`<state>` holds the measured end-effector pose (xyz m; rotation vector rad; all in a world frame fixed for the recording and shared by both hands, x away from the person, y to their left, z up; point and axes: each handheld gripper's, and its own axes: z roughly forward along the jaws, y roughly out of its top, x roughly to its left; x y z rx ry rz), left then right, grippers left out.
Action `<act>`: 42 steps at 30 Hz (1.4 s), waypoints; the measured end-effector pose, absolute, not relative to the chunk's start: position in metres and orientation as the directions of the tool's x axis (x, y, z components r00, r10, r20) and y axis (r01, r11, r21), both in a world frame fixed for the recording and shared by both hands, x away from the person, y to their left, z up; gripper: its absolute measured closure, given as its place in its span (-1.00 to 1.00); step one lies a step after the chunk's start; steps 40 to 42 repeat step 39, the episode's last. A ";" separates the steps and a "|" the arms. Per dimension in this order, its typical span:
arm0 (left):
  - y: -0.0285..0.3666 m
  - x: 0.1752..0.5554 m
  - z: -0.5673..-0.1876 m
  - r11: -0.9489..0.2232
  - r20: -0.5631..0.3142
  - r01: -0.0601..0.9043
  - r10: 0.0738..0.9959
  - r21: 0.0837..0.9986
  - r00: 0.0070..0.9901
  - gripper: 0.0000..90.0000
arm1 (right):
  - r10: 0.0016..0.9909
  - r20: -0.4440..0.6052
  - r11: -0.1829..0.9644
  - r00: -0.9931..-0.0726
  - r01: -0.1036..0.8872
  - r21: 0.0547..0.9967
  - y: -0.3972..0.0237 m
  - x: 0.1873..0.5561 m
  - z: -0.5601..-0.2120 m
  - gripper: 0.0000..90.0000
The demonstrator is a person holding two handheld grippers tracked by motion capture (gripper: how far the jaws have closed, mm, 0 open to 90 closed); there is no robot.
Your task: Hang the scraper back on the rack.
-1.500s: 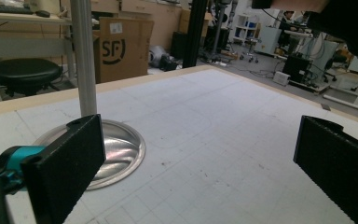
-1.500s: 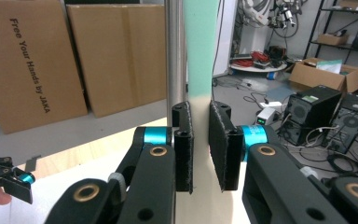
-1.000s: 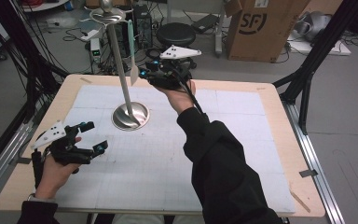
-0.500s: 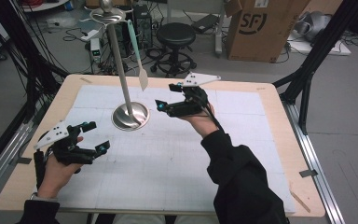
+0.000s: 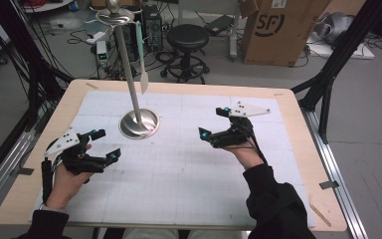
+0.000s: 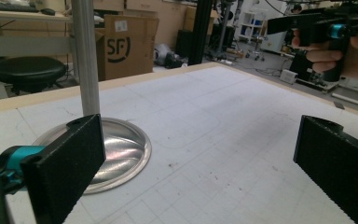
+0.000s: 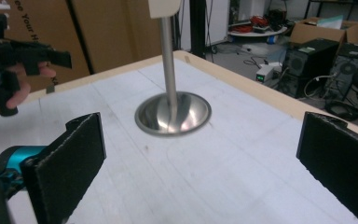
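A steel stand (image 5: 138,124) with a round dished base and a tall pole rises at the table's back left. From its top hangs a pale, slim utensil (image 5: 142,62), its cream tip (image 7: 164,7) beside the pole (image 7: 169,60). My right gripper (image 5: 213,122) is to the right of the stand, low over the mat and aimed at the base (image 7: 173,114). Its jaws have just been opening, and they stand wide with nothing between them. My left gripper (image 5: 107,144) is open and empty at the front left, facing the base (image 6: 116,154).
A white gridded mat (image 5: 179,169) covers most of the wooden table (image 5: 298,149). Beyond the far edge are a black stool (image 5: 187,37), a cardboard box (image 5: 278,30) and floor cables. Black frame legs (image 5: 328,84) flank the right side.
My right gripper has drawn away from the hanging utensil, moving right and down toward the mat, and its jaws have spread. The utensil stays hanging on the stand. My left gripper has kept still.
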<state>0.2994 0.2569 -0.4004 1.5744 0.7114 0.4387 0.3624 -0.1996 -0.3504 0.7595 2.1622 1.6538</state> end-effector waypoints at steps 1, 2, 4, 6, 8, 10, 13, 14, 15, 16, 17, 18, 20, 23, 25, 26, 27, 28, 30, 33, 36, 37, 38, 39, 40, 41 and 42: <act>0.257 0.300 -0.401 -0.026 -0.123 0.189 0.669 0.982 0.733 -0.94 | 0.588 0.072 0.187 -0.806 0.222 0.957 -0.205 0.360 -0.354 -1.00; 0.256 0.299 -0.402 -0.027 -0.123 0.190 0.671 0.981 0.731 -0.94 | 0.588 0.074 0.186 -0.805 0.223 0.957 -0.210 0.358 -0.358 -1.00; 0.256 0.299 -0.403 -0.038 -0.116 0.192 0.677 0.981 0.727 -0.94 | 0.597 0.073 0.188 -0.799 0.228 0.955 -0.220 0.354 -0.365 -1.00; 0.256 0.299 -0.404 -0.038 -0.113 0.190 0.682 0.981 0.722 -0.94 | 0.610 0.074 0.185 -0.789 0.233 0.955 -0.230 0.351 -0.371 -1.00; 0.257 0.300 -0.406 -0.043 -0.115 0.199 0.688 0.979 0.717 -0.94 | 0.624 0.084 0.166 -0.777 0.237 0.957 -0.240 0.348 -0.376 -1.00; 0.258 0.300 -0.408 -0.048 -0.117 0.207 0.692 0.977 0.712 -0.94 | 0.639 0.094 0.163 -0.763 0.254 0.953 -0.249 0.346 -0.380 -1.00; 0.258 0.300 -0.409 -0.047 -0.118 0.209 0.697 0.977 0.707 -0.94 | 0.651 0.100 0.146 -0.752 0.253 0.956 -0.262 0.341 -0.386 -1.00; 0.259 0.300 -0.410 -0.045 -0.118 0.208 0.699 0.977 0.705 -0.94 | 0.654 0.100 0.143 -0.750 0.252 0.957 -0.265 0.340 -0.387 -1.00; 0.259 0.300 -0.410 -0.046 -0.115 0.206 0.701 0.977 0.704 -0.94 | 0.659 0.100 0.141 -0.745 0.254 0.957 -0.268 0.338 -0.389 -1.00; 0.259 0.301 -0.410 -0.047 -0.116 0.206 0.700 0.977 0.704 -0.94 | 0.662 0.105 0.139 -0.742 0.258 0.956 -0.272 0.336 -0.391 -1.00; 0.259 0.301 -0.411 -0.046 -0.117 0.208 0.702 0.977 0.702 -0.94 | 0.665 0.108 0.137 -0.739 0.263 0.955 -0.275 0.335 -0.394 -1.00; 0.260 0.301 -0.411 -0.043 -0.120 0.210 0.704 0.977 0.700 -0.94 | 0.670 0.104 0.143 -0.735 0.265 0.954 -0.279 0.334 -0.396 -1.00; 0.260 0.301 -0.412 -0.044 -0.123 0.218 0.707 0.975 0.696 -0.94 | 0.678 0.102 0.151 -0.728 0.274 0.950 -0.285 0.330 -0.402 -1.00; 0.261 0.302 -0.413 -0.048 -0.123 0.223 0.714 0.974 0.689 -0.94 | 0.685 0.118 0.145 -0.719 0.294 0.945 -0.294 0.325 -0.413 -1.00; 0.261 0.303 -0.414 -0.053 -0.116 0.220 0.717 0.974 0.687 -0.94 | 0.698 0.134 0.143 -0.704 0.320 0.937 -0.300 0.324 -0.423 -1.00; 0.261 0.303 -0.414 -0.056 -0.115 0.222 0.718 0.973 0.686 -0.94 | 0.706 0.141 0.145 -0.694 0.336 0.931 -0.303 0.323 -0.427 -1.00; 0.262 0.303 -0.414 -0.055 -0.116 0.223 0.720 0.973 0.685 -0.94 | 0.715 0.143 0.142 -0.684 0.343 0.928 -0.306 0.322 -0.429 -1.00; 0.262 0.303 -0.415 -0.055 -0.116 0.224 0.723 0.973 0.681 -0.94 | 0.720 0.150 0.133 -0.678 0.347 0.929 -0.310 0.321 -0.432 -1.00; 0.264 0.305 -0.417 -0.057 -0.119 0.231 0.726 0.971 0.677 -0.94 | 0.732 0.168 0.114 -0.661 0.362 0.925 -0.317 0.319 -0.435 -1.00; 0.267 0.307 -0.420 -0.052 -0.128 0.245 0.738 0.968 0.663 -0.94 | 0.758 0.175 0.095 -0.628 0.371 0.924 -0.327 0.317 -0.440 -1.00; 0.270 0.308 -0.424 -0.056 -0.125 0.252 0.751 0.966 0.648 -0.94 | 0.777 0.193 0.066 -0.600 0.382 0.922 -0.336 0.315 -0.443 -1.00; 0.271 0.309 -0.425 -0.058 -0.126 0.257 0.755 0.965 0.643 -0.94 | 0.778 0.196 0.062 -0.597 0.383 0.922 -0.338 0.315 -0.444 -1.00; 0.272 0.310 -0.425 -0.060 -0.124 0.260 0.762 0.964 0.636 -0.94 | 0.783 0.200 0.058 -0.589 0.389 0.919 -0.339 0.314 -0.445 -1.00; 0.273 0.311 -0.426 -0.065 -0.121 0.264 0.768 0.962 0.629 -0.94 | 0.788 0.194 0.059 -0.584 0.386 0.921 -0.341 0.315 -0.446 -1.00; 0.273 0.311 -0.426 -0.065 -0.121 0.264 0.768 0.962 0.629 -0.94 | 0.788 0.194 0.059 -0.584 0.386 0.921 -0.341 0.315 -0.446 -1.00; 0.273 0.311 -0.426 -0.065 -0.121 0.264 0.768 0.962 0.629 -0.94 | 0.788 0.194 0.059 -0.584 0.386 0.921 -0.341 0.315 -0.446 -1.00; 0.273 0.311 -0.426 -0.065 -0.121 0.264 0.768 0.962 0.629 -0.94 | 0.788 0.194 0.059 -0.584 0.386 0.921 -0.341 0.315 -0.446 -1.00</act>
